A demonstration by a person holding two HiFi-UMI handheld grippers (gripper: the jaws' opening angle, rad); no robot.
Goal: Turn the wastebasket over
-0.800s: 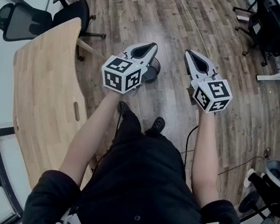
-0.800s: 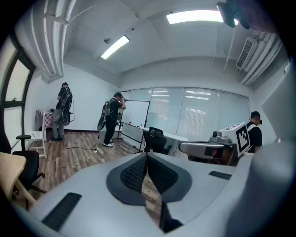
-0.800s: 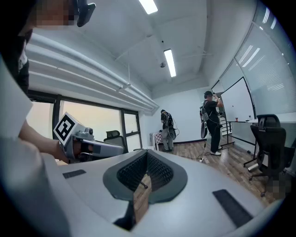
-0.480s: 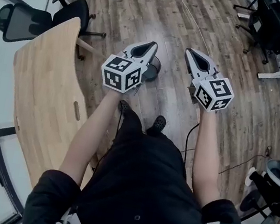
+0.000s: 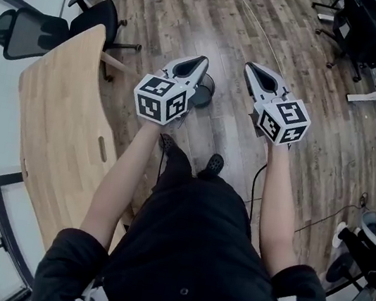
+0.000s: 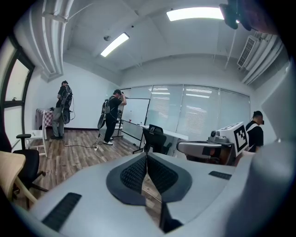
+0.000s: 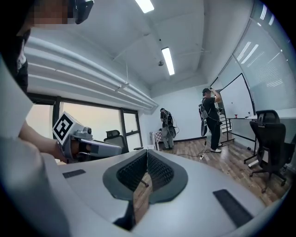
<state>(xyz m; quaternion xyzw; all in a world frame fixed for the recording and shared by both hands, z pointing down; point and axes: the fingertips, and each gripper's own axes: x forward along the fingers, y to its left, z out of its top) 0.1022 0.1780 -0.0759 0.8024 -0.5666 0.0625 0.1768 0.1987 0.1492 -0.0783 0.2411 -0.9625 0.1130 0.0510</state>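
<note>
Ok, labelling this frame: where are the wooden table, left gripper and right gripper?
wooden table (image 5: 57, 124), head view, bare part of its top.
left gripper (image 5: 203, 61), head view, tips of its shut fingers.
right gripper (image 5: 250, 67), head view, tips of its shut fingers.

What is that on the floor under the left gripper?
What looks like the wastebasket, dark and round, stands on the wood floor. The left gripper covers its left part, and its inside cannot be made out.

Wood-plank floor (image 5: 305, 130) w/ sheen, pale smooth wood table (image 5: 51, 116)
</note>
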